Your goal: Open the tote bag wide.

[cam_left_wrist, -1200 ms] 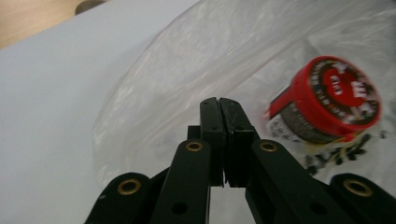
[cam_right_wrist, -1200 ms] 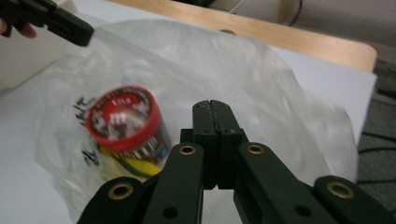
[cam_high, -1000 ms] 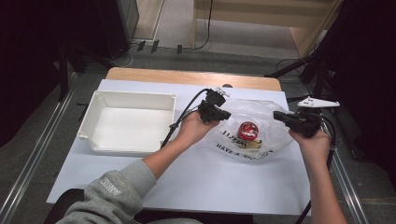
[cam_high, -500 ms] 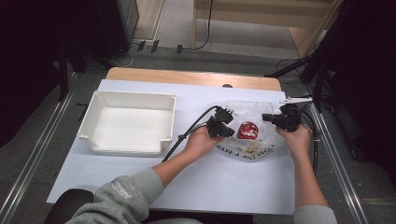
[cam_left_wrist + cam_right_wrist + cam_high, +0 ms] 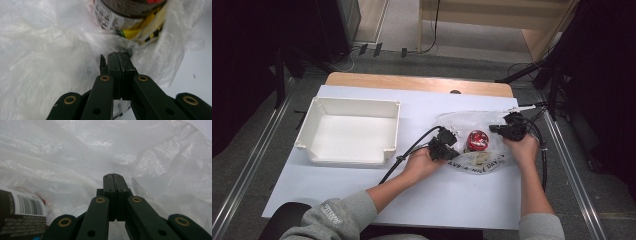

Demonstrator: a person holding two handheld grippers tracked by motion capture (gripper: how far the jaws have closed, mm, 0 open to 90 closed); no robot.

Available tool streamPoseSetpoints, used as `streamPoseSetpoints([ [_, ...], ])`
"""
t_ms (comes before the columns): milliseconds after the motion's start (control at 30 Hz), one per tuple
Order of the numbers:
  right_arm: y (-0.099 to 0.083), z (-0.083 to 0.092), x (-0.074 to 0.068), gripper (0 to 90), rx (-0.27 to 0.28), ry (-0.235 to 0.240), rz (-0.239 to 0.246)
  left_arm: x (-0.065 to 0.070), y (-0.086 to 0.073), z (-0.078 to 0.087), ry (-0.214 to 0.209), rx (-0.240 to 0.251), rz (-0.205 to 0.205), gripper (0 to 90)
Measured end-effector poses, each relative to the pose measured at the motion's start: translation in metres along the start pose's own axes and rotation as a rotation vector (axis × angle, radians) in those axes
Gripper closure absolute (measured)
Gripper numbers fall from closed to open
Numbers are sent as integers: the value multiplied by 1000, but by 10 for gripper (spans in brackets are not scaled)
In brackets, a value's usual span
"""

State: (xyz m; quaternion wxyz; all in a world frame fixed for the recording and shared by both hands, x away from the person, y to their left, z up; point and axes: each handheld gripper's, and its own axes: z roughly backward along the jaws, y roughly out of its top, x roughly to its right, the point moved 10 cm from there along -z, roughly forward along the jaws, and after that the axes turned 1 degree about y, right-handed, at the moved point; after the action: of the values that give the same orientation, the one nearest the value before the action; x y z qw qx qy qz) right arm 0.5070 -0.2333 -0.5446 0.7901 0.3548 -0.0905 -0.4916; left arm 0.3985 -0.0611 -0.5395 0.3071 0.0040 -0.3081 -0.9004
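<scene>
A clear plastic bag with printed lettering lies on the white table, and a red can stands inside it. My left gripper is at the bag's left edge, jaws shut. In the left gripper view its tips touch crumpled bag film just below the can's label; I cannot tell whether film is pinched. My right gripper is at the bag's right side, also shut. In the right gripper view its tips rest against the film, with the can at lower left.
An empty white tray sits on the left half of the table. Black cables trail from both grippers across the table. Metal rails run along both sides, and a wooden strip edges the far side.
Both hands have come down and inward onto the bag, the left from the can's upper left, the right from its far right. The bag and can lie where they were.
</scene>
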Motion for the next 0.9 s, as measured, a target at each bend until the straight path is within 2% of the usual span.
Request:
streamPoseSetpoints([
  [133, 0, -5, 5, 900, 1, -26, -23, 5, -9, 2, -11, -2, -11, 900],
  [200, 0, -6, 9, 900, 19, -30, -47, 8, -13, 3, -19, 0, -17, 900],
  [500, 5, -8, 21, 900, 57, -98, -89, 20, -26, 9, -43, 0, -27, 900],
  [533, 5, -7, 25, 900, 59, -113, -101, 21, -29, 11, -47, -7, -40, 900],
  [567, 5, -7, 25, 900, 59, -113, -101, 21, -29, 11, -47, -7, -40, 900],
  [667, 5, -5, 33, 900, 63, -154, -114, 21, -34, 14, -49, -9, -44, 900],
  [700, 5, -5, 34, 900, 64, -150, -124, 21, -35, 15, -55, -4, -35, 900],
  [800, 5, -4, 31, 900, 55, -145, -126, 21, -33, 15, -73, 5, -26, 900],
  [833, 10, 0, 24, 900, 80, -125, -118, 21, -31, 16, -79, 13, -22, 900],
  [867, 10, 0, 24, 900, 80, -125, -118, 22, -29, 17, -81, 16, -18, 900],
  [900, 17, 10, 14, 900, 108, -109, -81, 23, -25, 20, -84, 27, -24, 900],
])
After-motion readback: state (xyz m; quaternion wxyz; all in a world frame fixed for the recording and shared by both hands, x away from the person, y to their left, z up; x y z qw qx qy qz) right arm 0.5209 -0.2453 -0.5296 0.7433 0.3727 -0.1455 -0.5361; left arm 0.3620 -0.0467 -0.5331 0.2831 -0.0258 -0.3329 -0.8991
